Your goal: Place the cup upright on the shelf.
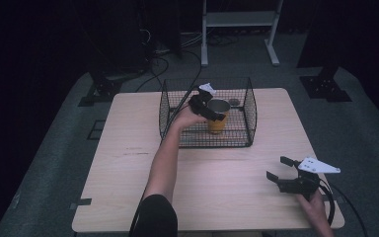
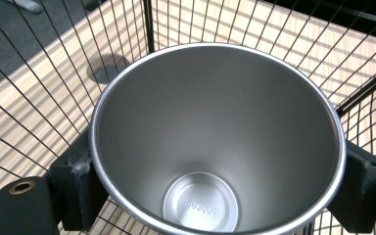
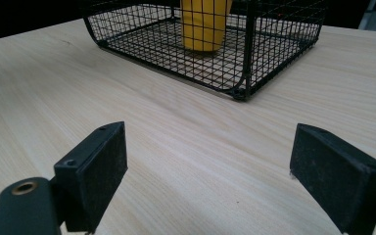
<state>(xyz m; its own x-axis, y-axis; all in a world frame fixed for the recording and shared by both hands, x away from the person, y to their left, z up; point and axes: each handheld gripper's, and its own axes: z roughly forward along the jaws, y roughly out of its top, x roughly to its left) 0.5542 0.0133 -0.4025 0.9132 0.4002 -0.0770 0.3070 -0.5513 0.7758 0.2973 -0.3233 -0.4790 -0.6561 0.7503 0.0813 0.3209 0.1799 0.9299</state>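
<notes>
From above, our left gripper (image 1: 216,114) clamps the yellow steel cup (image 1: 218,117) inside the wire basket (image 1: 250,113); the right gripper (image 1: 280,169) hovers spread over the tabletop (image 1: 128,148). Up close, the jaws squeeze the cup's rim (image 2: 215,46); we should keep it upright.

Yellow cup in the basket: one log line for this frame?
left claw: shut on yellow cup | cup: upright in wire basket | right claw: open, empty, over table

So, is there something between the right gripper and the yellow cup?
Yes. The wire basket's near mesh wall stands between the open right gripper and the yellow cup, which the left gripper holds inside the basket.
</notes>
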